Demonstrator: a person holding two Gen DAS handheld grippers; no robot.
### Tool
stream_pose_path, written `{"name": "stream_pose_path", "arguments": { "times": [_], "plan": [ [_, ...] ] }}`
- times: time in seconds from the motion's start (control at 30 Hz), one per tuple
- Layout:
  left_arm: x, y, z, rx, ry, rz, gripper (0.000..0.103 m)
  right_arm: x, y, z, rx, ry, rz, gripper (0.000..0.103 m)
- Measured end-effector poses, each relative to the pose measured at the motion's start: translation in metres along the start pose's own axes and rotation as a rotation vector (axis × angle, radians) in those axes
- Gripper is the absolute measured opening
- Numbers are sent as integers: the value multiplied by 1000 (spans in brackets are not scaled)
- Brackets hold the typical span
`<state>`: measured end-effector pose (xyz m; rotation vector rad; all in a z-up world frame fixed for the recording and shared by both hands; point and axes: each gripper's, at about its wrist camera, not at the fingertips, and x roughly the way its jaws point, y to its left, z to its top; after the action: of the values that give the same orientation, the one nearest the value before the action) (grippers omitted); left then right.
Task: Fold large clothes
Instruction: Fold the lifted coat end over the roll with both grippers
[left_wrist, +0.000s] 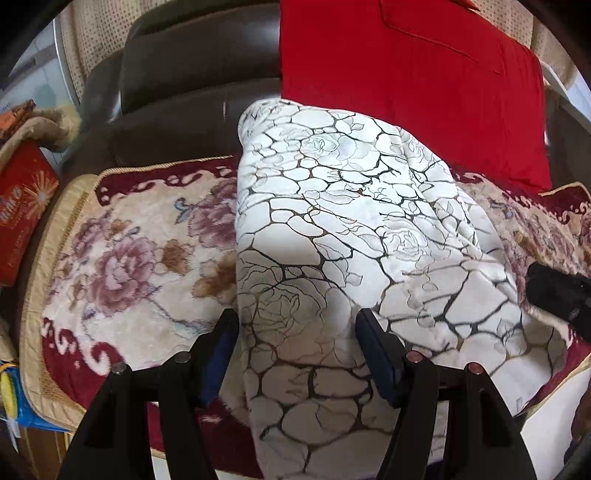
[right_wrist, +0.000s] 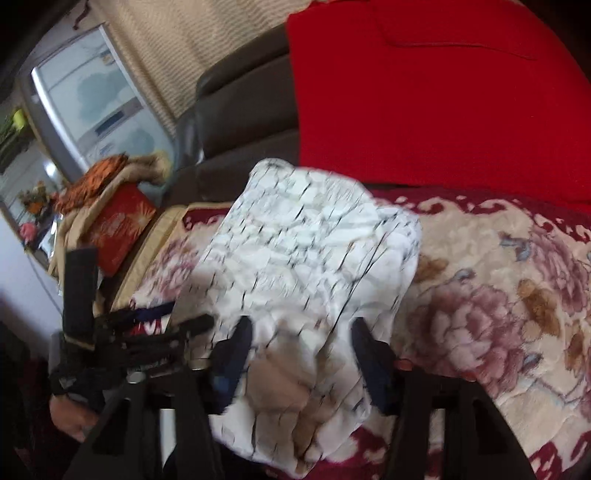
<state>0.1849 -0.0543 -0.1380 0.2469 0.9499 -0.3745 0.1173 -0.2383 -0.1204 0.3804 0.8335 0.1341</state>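
A white garment (left_wrist: 351, 221) with a black crackle and rose print lies folded on a floral blanket (left_wrist: 129, 240) over a sofa seat. My left gripper (left_wrist: 297, 325) hangs open over its near end. The left finger stands at the cloth's left edge and the right finger over the cloth. In the right wrist view, which is blurred, the garment (right_wrist: 314, 251) bulges up between the fingers of my right gripper (right_wrist: 301, 332), and both pads press on it. The right gripper (left_wrist: 554, 291) shows at the garment's right edge in the left wrist view.
A red cushion (left_wrist: 424, 92) leans on the dark leather sofa back (left_wrist: 192, 74) just behind the garment. A red box (left_wrist: 22, 210) and piled cloth sit past the blanket's left end. A person's hand (right_wrist: 70, 413) holds the left gripper (right_wrist: 177, 317).
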Motion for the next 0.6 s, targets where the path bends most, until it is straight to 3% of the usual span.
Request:
{"name": "stream_pose_path", "arguments": {
  "times": [0.13, 0.27, 0.6],
  "plan": [
    [-10, 6, -9, 1, -9, 40, 69, 21, -2, -18, 1, 80, -23, 49],
    [-3, 12, -22, -26, 5, 25, 81, 56, -22, -38, 26, 154, -65, 49],
    [31, 4, -30, 22, 3, 24, 96, 67, -31, -52, 31, 126, -61, 50]
  ]
}}
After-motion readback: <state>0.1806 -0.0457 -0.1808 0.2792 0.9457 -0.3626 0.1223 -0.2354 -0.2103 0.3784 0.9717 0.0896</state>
